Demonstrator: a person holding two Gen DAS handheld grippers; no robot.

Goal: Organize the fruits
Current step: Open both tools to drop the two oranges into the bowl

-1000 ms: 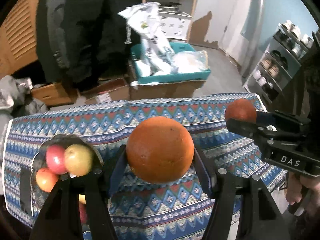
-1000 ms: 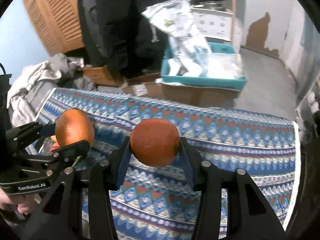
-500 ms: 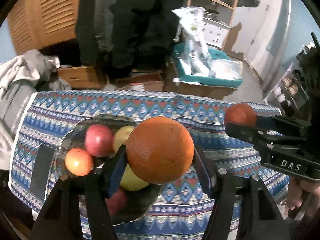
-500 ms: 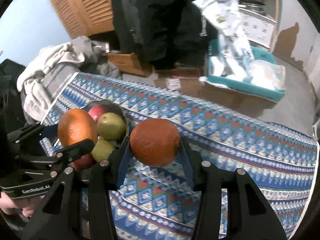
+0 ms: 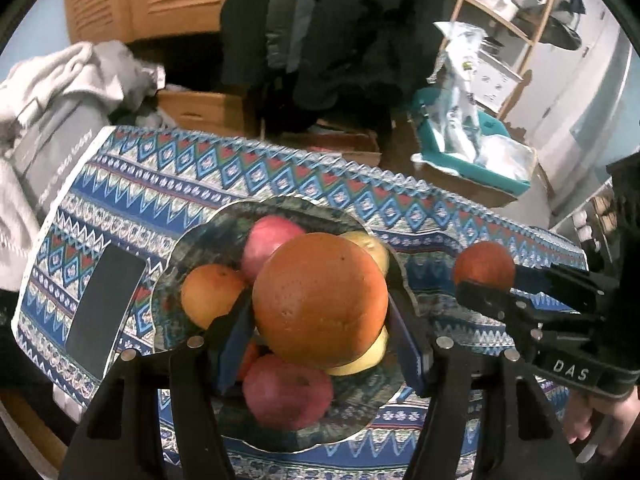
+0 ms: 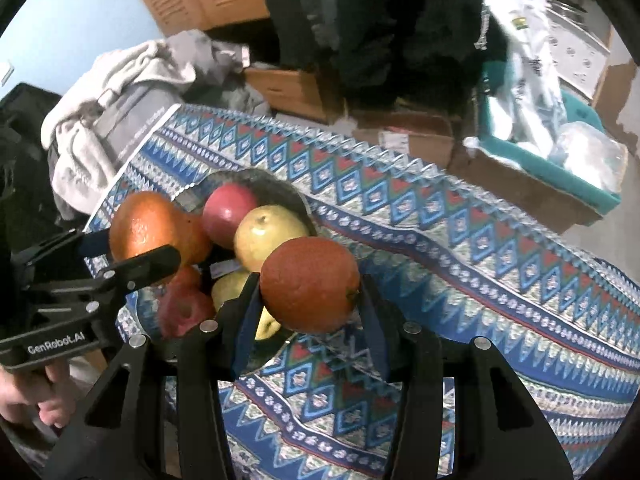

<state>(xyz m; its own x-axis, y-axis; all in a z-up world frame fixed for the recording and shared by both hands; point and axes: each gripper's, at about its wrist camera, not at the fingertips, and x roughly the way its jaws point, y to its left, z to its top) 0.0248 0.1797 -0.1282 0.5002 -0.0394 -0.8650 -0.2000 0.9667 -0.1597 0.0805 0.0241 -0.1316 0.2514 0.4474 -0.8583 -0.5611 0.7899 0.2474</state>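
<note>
I'm working over a counter (image 5: 192,184) draped in a blue patterned cloth, with boxes, hanging coats and a teal bin behind it. A dark bowl (image 5: 188,240) sits on it near the left end, already holding two red apples, two yellowish fruits and a small orange (image 5: 208,294), so most of the sorting looks done. What is left, as I judge it, is the two oranges I carry. My left gripper (image 5: 320,316) is clamped on the big orange (image 5: 320,300), poised right over the bowl's pile. My right gripper (image 6: 310,308) is clamped on the darker orange (image 6: 310,284), just beside the bowl's right rim. A black card (image 5: 106,312) lies left of the bowl. Compared with a second ago, both grippers have swung left: the bowl was at the edge of my left view then, and now sits directly beneath the big orange.
</note>
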